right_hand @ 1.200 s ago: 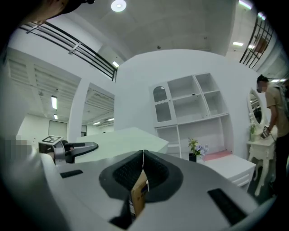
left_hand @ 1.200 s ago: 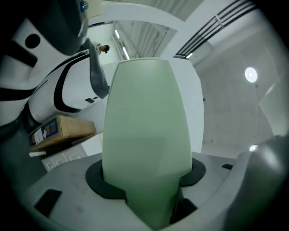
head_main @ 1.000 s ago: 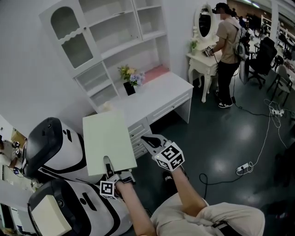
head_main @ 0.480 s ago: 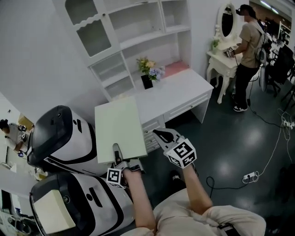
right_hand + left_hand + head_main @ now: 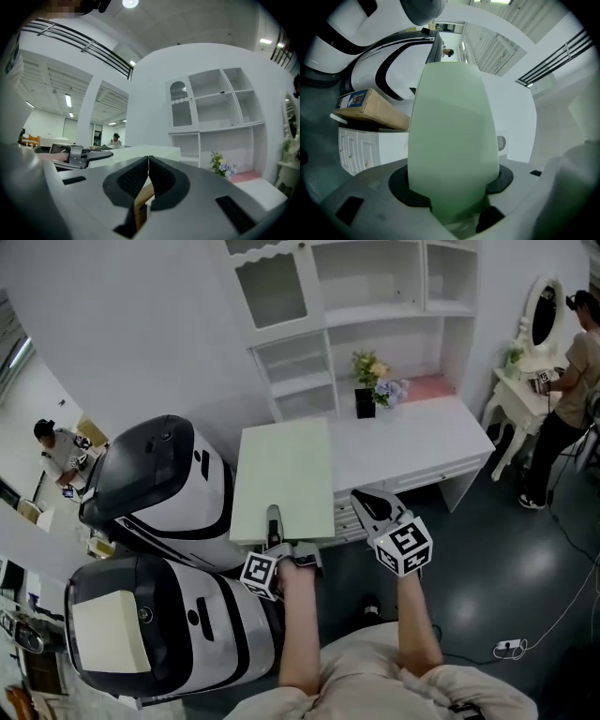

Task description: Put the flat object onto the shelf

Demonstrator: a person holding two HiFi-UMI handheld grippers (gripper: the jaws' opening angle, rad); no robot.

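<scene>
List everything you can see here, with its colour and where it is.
flat board: one, pale green, held up before the desk
shelf unit: one, white, on the wall above the desk
desk: one, white, below the shelves
flowers: one bunch, yellow and lilac, in a black vase on the desk
pods: two, white with black stripes, left of the desk
dressing table: one, white, far right
people: two, far right and far left
left tongs: grey, shut on the board
right tongs: grey, shut, empty
</scene>
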